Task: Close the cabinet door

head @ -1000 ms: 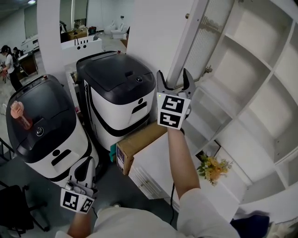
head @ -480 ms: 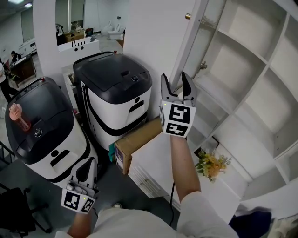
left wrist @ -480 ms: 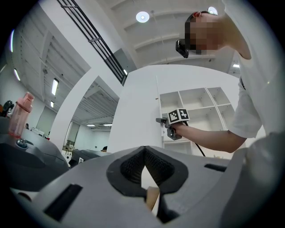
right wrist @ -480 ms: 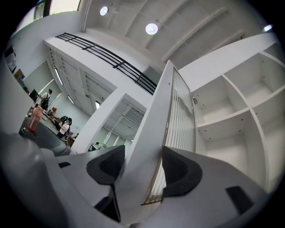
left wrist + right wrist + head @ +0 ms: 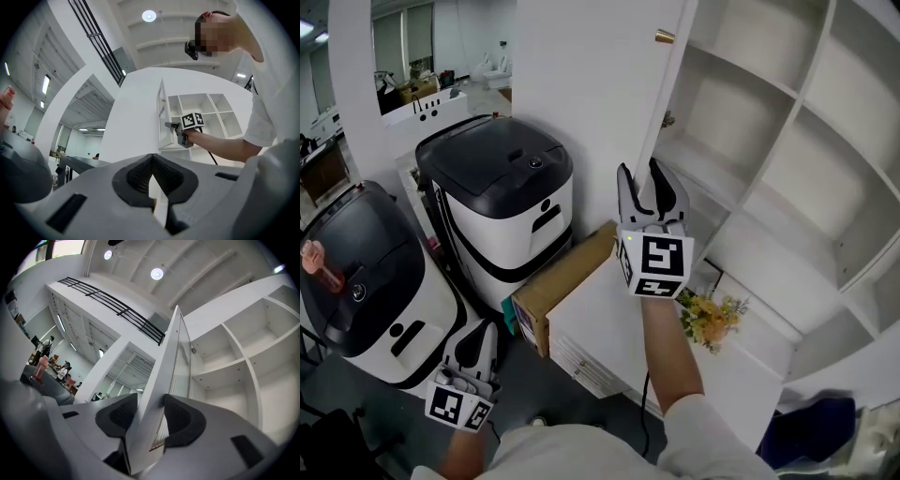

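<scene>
Your right gripper (image 5: pixel 643 178) has just been closing its jaws and now pinches the free edge of the cabinet door (image 5: pixel 161 390), which stands ajar at the left edge of the open white shelving (image 5: pixel 787 122). Your left gripper (image 5: pixel 476 337) hangs low, jaws together on nothing. Only the head view shows the cardboard box (image 5: pixel 562 281) at the low white counter's (image 5: pixel 600 328) left edge, the yellow flowers (image 5: pixel 710 317) by the shelving and two black-topped machines (image 5: pixel 502 169); only the right gripper view shows the door's ribbed pane (image 5: pixel 180 376).

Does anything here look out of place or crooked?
A cardboard box sits in the gap between a black-lidded machine and the low white cabinet, an odd spot. The cabinet door stands open. Nothing looks spilled or broken.
</scene>
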Demonstrator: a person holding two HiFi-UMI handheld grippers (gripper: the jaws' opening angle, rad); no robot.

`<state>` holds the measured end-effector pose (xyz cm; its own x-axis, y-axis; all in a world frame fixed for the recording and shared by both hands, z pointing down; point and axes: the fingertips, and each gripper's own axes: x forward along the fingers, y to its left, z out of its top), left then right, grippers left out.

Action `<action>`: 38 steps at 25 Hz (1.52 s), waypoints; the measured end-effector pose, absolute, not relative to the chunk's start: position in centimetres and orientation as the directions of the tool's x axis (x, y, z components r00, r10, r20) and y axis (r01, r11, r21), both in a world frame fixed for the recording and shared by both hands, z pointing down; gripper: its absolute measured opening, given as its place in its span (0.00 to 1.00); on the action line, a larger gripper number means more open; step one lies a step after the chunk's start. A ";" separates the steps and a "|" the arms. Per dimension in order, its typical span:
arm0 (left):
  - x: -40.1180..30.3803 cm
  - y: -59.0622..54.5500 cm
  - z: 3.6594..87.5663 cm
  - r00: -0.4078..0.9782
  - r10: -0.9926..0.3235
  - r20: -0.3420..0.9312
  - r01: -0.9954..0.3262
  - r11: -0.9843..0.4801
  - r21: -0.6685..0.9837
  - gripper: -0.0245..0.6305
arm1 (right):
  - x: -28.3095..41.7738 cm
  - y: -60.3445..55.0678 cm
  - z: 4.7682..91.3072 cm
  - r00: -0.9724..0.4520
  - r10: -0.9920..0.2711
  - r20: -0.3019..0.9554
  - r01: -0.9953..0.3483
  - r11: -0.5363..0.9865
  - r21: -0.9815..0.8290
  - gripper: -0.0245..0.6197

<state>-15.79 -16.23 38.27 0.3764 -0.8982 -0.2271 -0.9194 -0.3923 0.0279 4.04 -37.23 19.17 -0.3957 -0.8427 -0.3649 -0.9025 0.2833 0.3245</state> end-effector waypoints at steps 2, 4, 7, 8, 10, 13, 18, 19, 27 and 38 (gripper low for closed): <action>-14.6 -16.7 38.2 0.403 -0.887 -0.225 -0.908 -0.418 0.022 0.05 | 5.3 -36.9 19.1 -0.397 -0.842 -0.365 -0.902 0.285 0.324 0.30; -13.4 -17.2 38.0 0.429 -0.875 -0.226 -0.896 -0.444 0.016 0.05 | 6.5 -36.6 19.1 -0.399 -0.841 -0.364 -0.901 0.287 0.325 0.29; -11.9 -17.5 37.7 0.456 -0.859 -0.232 -0.882 -0.471 0.010 0.05 | 8.4 -36.2 19.2 -0.391 -0.846 -0.361 -0.904 0.279 0.324 0.27; -11.5 -17.6 37.7 0.463 -0.855 -0.233 -0.878 -0.478 0.009 0.05 | 9.0 -36.1 19.2 -0.384 -0.849 -0.363 -0.907 0.273 0.321 0.27; -10.7 -17.9 37.7 0.475 -0.849 -0.231 -0.872 -0.490 0.007 0.05 | 10.4 -36.0 19.2 -0.368 -0.853 -0.370 -0.914 0.259 0.312 0.24; -9.4 -18.3 37.9 0.492 -0.841 -0.226 -0.862 -0.507 0.008 0.05 | 12.3 -36.1 19.2 -0.344 -0.861 -0.375 -0.924 0.239 0.299 0.20; -7.3 -18.9 37.8 0.518 -0.825 -0.225 -0.847 -0.532 0.003 0.05 | 15.6 -36.4 19.2 -0.311 -0.874 -0.373 -0.933 0.206 0.294 0.18; -7.0 -19.0 37.8 0.520 -0.824 -0.224 -0.845 -0.535 0.002 0.05 | 16.3 -36.6 19.2 -0.301 -0.878 -0.372 -0.936 0.197 0.293 0.18; -4.6 -19.6 37.7 0.542 -0.812 -0.214 -0.832 -0.554 -0.006 0.05 | 21.1 -38.1 19.3 -0.245 -0.899 -0.364 -0.948 0.143 0.286 0.19; -4.6 -20.1 37.8 0.539 -0.815 -0.210 -0.836 -0.549 -0.013 0.05 | 24.1 -40.0 19.4 -0.189 -0.920 -0.344 -0.947 0.079 0.311 0.24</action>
<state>-4.60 -20.14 37.83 0.5393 -0.8155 -0.2101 -0.8356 -0.5491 -0.0134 24.14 -39.99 19.38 -0.1892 -0.9199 -0.3436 -0.9471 0.0785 0.3112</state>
